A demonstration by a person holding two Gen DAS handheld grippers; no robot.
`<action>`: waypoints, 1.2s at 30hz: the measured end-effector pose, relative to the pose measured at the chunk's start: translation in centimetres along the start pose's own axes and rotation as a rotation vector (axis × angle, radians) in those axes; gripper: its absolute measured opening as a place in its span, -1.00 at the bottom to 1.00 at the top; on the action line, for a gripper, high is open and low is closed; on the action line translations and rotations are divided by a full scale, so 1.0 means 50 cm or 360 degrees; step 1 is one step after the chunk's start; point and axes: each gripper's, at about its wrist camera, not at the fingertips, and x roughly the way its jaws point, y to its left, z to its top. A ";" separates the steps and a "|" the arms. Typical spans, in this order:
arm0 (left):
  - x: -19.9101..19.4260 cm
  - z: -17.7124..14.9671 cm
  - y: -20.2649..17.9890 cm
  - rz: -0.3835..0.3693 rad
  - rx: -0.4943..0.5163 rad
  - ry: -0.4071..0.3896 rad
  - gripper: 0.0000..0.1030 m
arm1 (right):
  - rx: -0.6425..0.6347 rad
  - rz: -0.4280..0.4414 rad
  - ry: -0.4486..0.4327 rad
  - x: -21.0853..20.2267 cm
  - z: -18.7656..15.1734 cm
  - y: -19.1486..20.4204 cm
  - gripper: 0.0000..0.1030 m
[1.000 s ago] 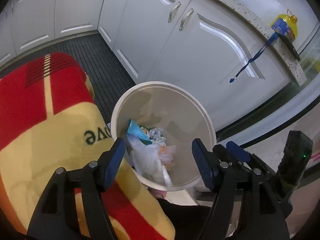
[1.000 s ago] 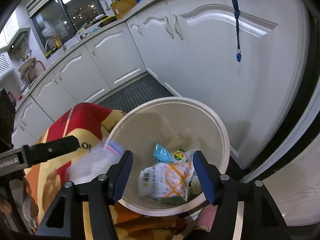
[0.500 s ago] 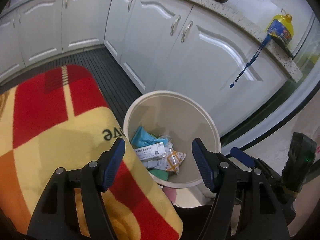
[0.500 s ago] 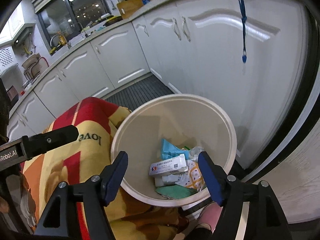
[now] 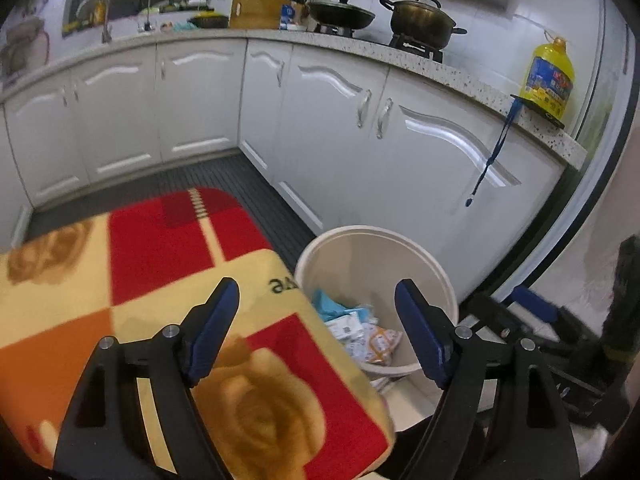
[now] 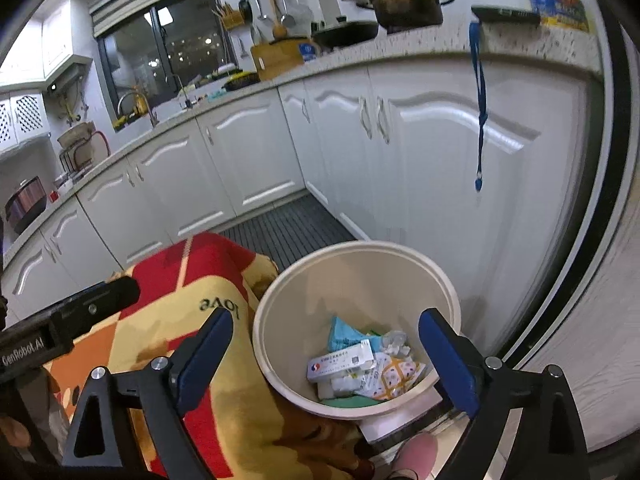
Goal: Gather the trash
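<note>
Both tools' jaws opening, empty, trash (image 6: pixel 360 364) inside bin (image 6: pixel 360 252)

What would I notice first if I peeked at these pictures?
Probably the bright red and yellow blanket on the left, with a round cream bin right beside it holding wrappers and packets. Behind, a big yellow oil bottle stands on the counter.

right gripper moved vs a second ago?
Yes. The right gripper, jaws opening and empty, has pulled up and back from the trash bin; the bin rim looks smaller and more countertop shows.
</note>
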 end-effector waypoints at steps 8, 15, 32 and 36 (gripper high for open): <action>-0.084 -0.009 0.017 0.0145 0.0021 -0.0164 0.55 | -0.0046 0.0006 -0.0108 -0.051 0.004 0.037 0.81; -0.133 -0.017 0.022 0.0188 0.0030 -0.0247 0.55 | -0.0107 0.0005 -0.0190 -0.087 0.007 0.073 0.82; -0.198 -0.023 0.015 0.0254 0.0058 -0.0357 0.55 | -0.0100 0.0016 -0.0312 -0.138 0.003 0.099 0.98; -0.204 -0.025 0.016 0.0259 0.0047 -0.0365 0.55 | -0.0113 0.0016 -0.0327 -0.143 0.002 0.105 0.98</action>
